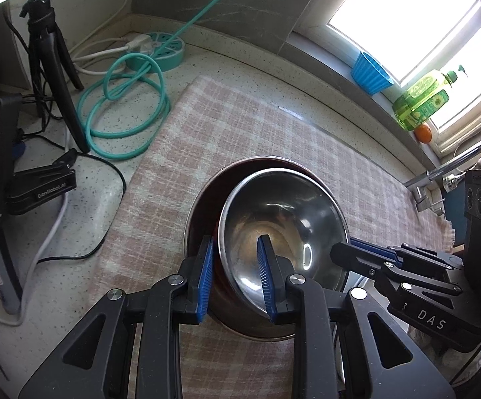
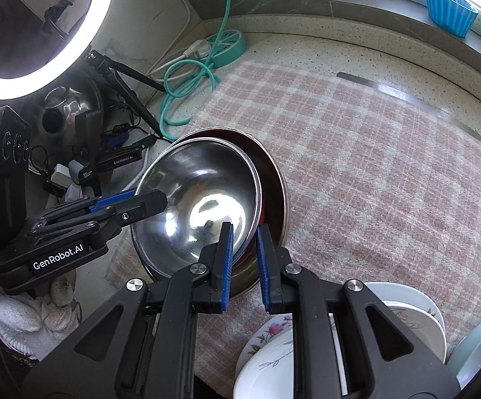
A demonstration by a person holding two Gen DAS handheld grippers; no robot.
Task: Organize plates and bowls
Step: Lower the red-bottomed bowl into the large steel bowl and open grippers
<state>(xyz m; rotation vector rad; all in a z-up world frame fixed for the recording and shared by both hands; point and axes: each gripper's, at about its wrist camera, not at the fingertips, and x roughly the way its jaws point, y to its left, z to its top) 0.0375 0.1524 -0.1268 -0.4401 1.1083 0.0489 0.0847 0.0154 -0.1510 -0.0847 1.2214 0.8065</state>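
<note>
**Two grippers pinch one steel bowl over a larger bowl**

Nearest the right gripper (image 2: 244,266), a stack of floral plates (image 2: 273,349) sits below its arms, partly hidden by them and cut off at the frame's bottom edge. A white gloved hand (image 2: 24,312) beneath the left gripper's body is only partly visible.

The left gripper (image 1: 235,274) has narrow jaws straddling the near rim of the steel bowl (image 1: 283,219), one blue pad outside the wall and one inside. The right gripper's jaws stand narrower and appear to clamp the opposite rim of the same bowl, though the contact itself is hard to make out.

The steel bowl is tilted inside a larger steel bowl (image 1: 200,206), whose dark interior is mostly covered. Both rest on a pink checked cloth (image 1: 240,126) spread beyond the jaws. Farther off lie a coiled teal cable (image 1: 124,99) and a blue cup (image 1: 370,73) on the sill.
</note>
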